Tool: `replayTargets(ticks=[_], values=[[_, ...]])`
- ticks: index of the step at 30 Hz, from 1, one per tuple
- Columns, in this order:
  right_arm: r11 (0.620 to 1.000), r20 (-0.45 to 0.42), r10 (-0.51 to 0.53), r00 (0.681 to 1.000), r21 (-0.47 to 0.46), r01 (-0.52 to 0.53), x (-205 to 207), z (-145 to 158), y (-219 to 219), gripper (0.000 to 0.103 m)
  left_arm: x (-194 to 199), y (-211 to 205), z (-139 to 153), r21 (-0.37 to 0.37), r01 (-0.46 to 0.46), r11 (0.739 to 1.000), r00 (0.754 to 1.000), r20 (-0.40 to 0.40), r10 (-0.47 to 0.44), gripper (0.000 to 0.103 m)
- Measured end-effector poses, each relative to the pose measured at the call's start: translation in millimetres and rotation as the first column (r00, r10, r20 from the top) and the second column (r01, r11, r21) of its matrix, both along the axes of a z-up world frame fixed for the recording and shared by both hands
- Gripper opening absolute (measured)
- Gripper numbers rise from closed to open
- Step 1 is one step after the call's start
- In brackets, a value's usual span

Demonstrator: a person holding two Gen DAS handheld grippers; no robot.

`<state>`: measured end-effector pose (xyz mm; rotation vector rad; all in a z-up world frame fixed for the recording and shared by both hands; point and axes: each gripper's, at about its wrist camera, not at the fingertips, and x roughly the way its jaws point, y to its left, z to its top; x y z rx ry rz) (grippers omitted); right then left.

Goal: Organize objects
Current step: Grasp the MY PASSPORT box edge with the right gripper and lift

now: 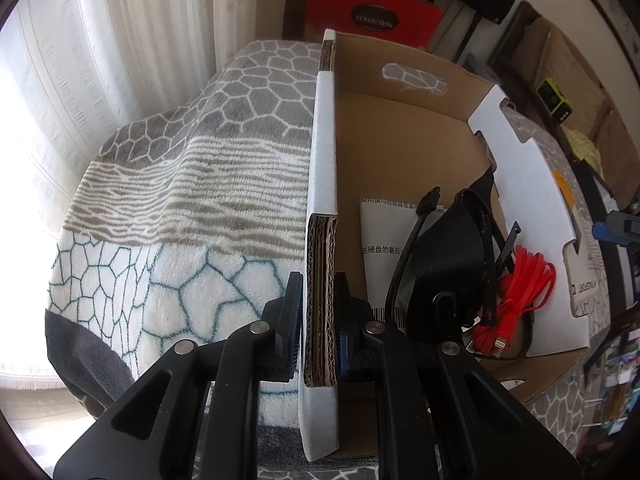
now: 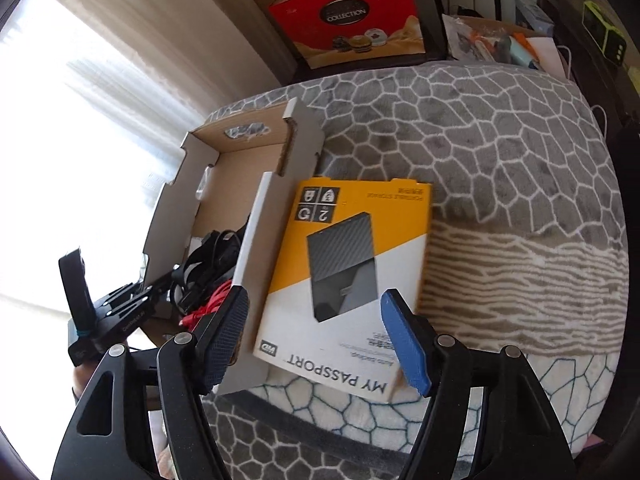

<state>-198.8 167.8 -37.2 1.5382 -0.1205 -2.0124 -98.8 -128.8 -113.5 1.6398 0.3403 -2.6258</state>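
Observation:
An open cardboard box [image 1: 416, 136] stands on a patterned blanket. My left gripper [image 1: 318, 320] is shut on the box's left wall [image 1: 322, 216], one pad on each side. Inside lie a black pouch [image 1: 448, 256], black cables, a red cable [image 1: 528, 280] and a white paper sheet [image 1: 384, 248]. In the right wrist view the box [image 2: 236, 168] is at the left, and a yellow-and-white "My Passport" drive package [image 2: 344, 272] lies on the blanket beside it. My right gripper [image 2: 316, 336] is open, its pads either side of the package's near end.
The grey-and-white blanket [image 2: 500, 152] covers a raised surface. Red "Collection" boxes [image 2: 352, 16] and cluttered shelves stand behind. A bright curtain [image 1: 80, 60] is at the left. The left gripper also shows in the right wrist view [image 2: 120, 312].

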Motion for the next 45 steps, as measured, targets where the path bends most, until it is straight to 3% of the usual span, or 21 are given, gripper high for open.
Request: replayTargets(ticks=[6,13,21,25,29,35,37,41,42,45], values=[[0.996,0.069,-0.059,0.996,-0.056,0.063,-16,-26,28,0.072,0,0,0,0.002,-0.002,1.000,1.000,0.000,0.002,0.012],[0.983,0.135,-0.033,0.990,-0.175,0.056,-15,-54,34,0.074,0,0,0,0.000,-0.001,1.000,1.000,0.001,0.001,0.012],[0.977,0.103,0.030,0.994,-0.215,-0.007,-8,-57,19,0.091,0,-1,0,-0.003,-0.003,1.000,1.000,0.001,0.003,0.012],[0.985,0.087,0.030,0.996,-0.173,-0.015,-5,-53,10,0.093,0,-3,-1,-0.004,-0.006,1.000,1.000,0.001,0.006,0.012],[0.973,0.098,0.007,0.995,-0.230,0.016,-6,-41,20,0.092,1,-3,-1,-0.003,-0.004,1.000,1.000,0.000,0.004,0.012],[0.970,0.038,0.007,0.999,-0.244,0.002,1,-4,19,0.091,0,-4,-1,-0.013,-0.006,1.000,1.000,0.001,0.006,0.012],[0.953,0.080,0.053,0.995,-0.300,-0.026,4,0,10,0.080,0,-4,-1,-0.009,-0.006,1.000,1.000,0.000,0.006,0.012],[0.971,0.062,0.096,0.993,-0.225,-0.079,14,-1,-20,0.073,0,-4,-1,-0.007,-0.007,1.000,1.000,0.001,0.007,0.012],[0.976,0.057,0.097,0.994,-0.202,-0.083,14,-4,-26,0.067,1,-4,-1,-0.007,-0.007,1.000,1.000,0.001,0.007,0.012],[0.981,0.059,0.080,0.995,-0.181,-0.068,14,-7,-35,0.069,1,-2,-1,-0.008,-0.007,1.000,1.000,0.001,0.007,0.012]])
